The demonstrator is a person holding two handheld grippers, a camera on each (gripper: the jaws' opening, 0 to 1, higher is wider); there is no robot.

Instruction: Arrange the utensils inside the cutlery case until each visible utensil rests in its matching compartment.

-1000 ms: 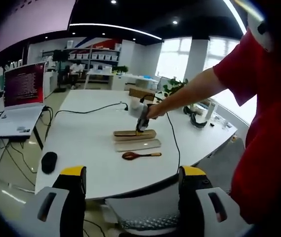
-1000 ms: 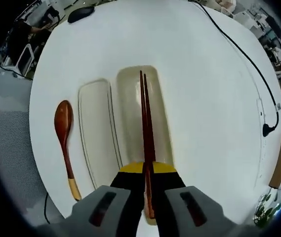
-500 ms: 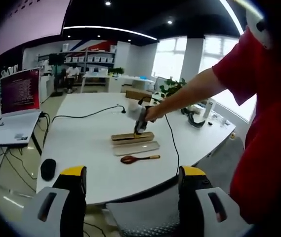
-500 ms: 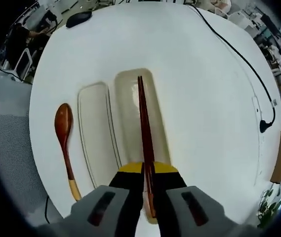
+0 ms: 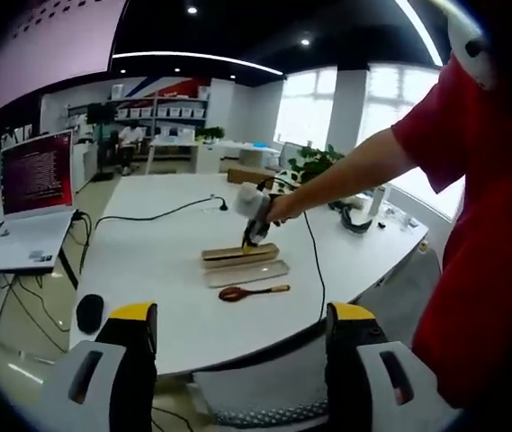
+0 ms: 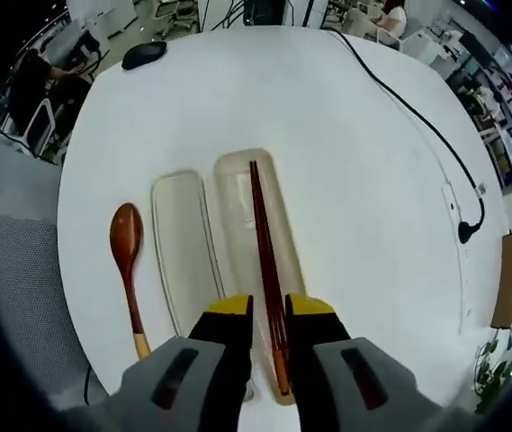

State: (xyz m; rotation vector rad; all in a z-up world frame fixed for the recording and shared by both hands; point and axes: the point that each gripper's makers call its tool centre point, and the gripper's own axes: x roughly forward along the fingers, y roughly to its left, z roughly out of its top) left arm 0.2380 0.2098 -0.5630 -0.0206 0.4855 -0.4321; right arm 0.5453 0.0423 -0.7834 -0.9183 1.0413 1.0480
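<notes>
A pair of dark red chopsticks (image 6: 264, 243) lies lengthwise in the pale open cutlery case (image 6: 236, 193). My right gripper (image 6: 270, 308) hovers over their near end, jaws slightly apart and open. Left of the case lies its flat second half (image 6: 182, 247). Further left, a brown wooden spoon (image 6: 128, 261) rests on the white table. From the left gripper view, the right gripper (image 5: 254, 214) hangs over the case (image 5: 238, 253), with the flat half (image 5: 247, 273) and the spoon (image 5: 251, 292) nearer. My left gripper (image 5: 242, 317) is held open, well back from the table edge.
A black mouse (image 6: 144, 54) sits at the table's far end, mouse (image 5: 90, 312). A black cable (image 6: 417, 117) crosses the table to the right. A laptop (image 5: 22, 238) stands on a side desk. A person's arm and red sleeve (image 5: 471, 180) reach in.
The right gripper's jaws have parted and let go of the chopsticks, which now lie in the case. The right view has pulled back slightly. The left gripper stays put.
</notes>
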